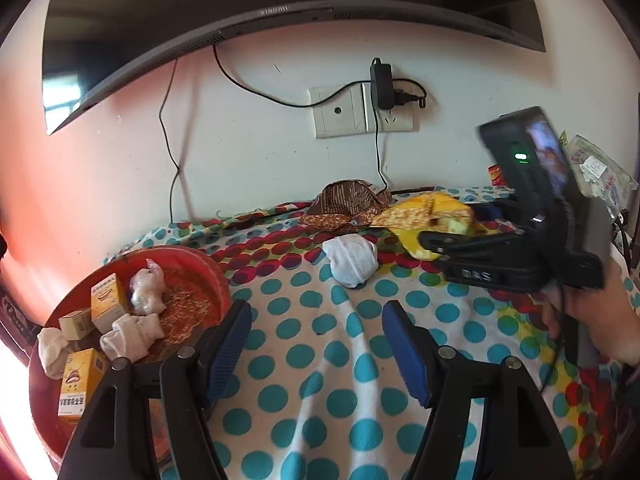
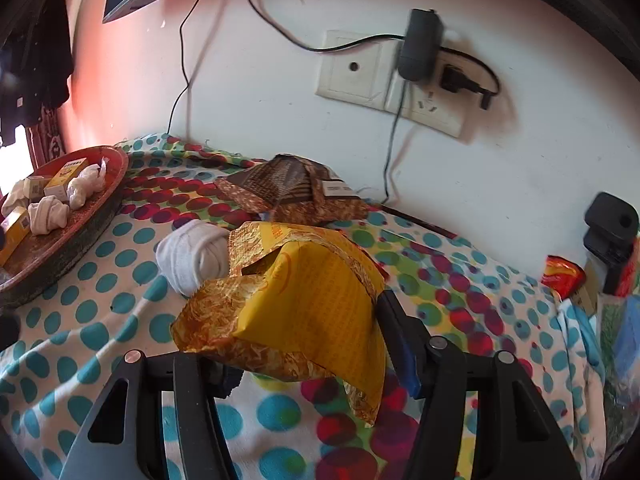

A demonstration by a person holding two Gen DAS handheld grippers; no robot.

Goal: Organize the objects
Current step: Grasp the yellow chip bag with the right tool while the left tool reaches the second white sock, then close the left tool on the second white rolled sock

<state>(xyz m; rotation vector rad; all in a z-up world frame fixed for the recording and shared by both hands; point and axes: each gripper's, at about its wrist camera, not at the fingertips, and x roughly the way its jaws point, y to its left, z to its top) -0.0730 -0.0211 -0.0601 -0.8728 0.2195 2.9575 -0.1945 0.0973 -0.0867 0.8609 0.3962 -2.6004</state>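
Dotted cloth: two wrappers (one yellow wrapper pinched by right gripper); left gripper spread.

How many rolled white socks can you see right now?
3. Two lie in the red tray: one at its left edge, one mid-tray. One lies on the dotted cloth beside the yellow packet. Others may be hidden.

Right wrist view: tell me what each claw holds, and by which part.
The right claw grips the yellow packet across its near lower end, pads on either side. The left claw is open over the dotted cloth, holding nothing.
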